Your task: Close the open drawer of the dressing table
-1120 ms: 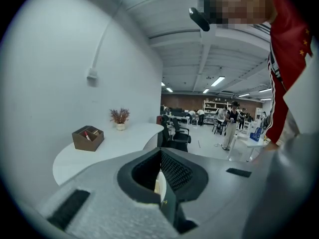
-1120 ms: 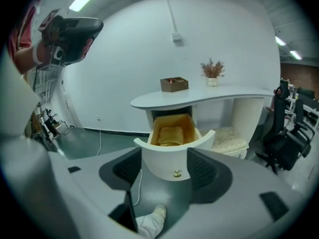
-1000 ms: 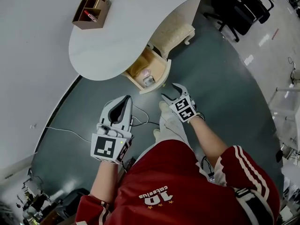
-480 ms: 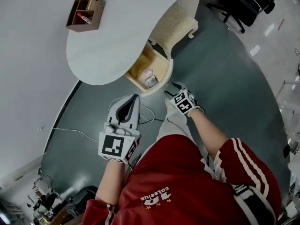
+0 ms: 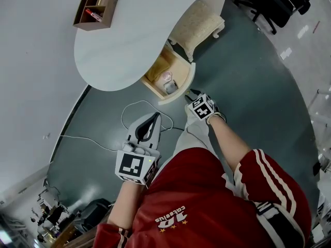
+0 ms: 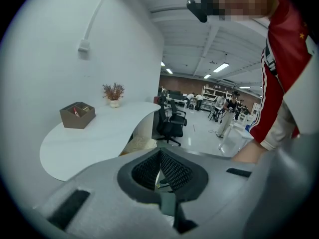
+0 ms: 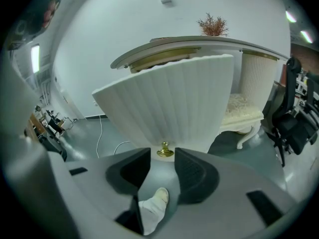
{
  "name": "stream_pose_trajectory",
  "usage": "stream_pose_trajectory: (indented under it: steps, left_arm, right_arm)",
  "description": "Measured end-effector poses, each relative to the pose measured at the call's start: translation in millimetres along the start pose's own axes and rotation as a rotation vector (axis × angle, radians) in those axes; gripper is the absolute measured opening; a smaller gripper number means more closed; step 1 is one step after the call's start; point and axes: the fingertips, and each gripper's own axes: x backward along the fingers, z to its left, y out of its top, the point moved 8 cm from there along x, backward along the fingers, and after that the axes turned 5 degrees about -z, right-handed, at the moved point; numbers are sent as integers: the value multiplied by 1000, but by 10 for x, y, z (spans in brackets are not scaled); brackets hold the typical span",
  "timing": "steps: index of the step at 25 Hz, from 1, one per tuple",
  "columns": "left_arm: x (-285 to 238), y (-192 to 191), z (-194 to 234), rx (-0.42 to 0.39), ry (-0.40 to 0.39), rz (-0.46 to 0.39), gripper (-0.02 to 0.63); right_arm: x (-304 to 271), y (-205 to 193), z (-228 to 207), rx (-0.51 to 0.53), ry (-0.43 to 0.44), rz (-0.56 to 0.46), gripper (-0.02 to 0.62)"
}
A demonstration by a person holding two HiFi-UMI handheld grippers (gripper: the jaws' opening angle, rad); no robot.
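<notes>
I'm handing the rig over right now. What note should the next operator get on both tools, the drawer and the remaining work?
Left tool: shut, holding nothing.
Right tool: jaws apart, have just been closing; brass knob sits just ahead of the gap, not gripped.
Drawer: open, pulled out from under the dressing table.
Done: right tool lined up on the drawer front.
Left: push the drawer shut.

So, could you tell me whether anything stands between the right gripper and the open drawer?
Nothing visible does. The right gripper, whose jaws have just been closing with nothing between them, faces the drawer front-on, its brass knob in line just beyond the tips.
</notes>
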Motion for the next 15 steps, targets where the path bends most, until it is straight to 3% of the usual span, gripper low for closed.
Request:
stream_pose_trajectory:
  steps: [9, 15]
  left_arm:
    - [121, 118, 188, 1, 61, -12, 5]
    - [238, 180, 333, 4, 142, -45, 5]
  right_arm:
    - [-111, -32, -32, 31, -25, 53, 115]
    - [-109, -40, -54, 53, 1, -5, 114]
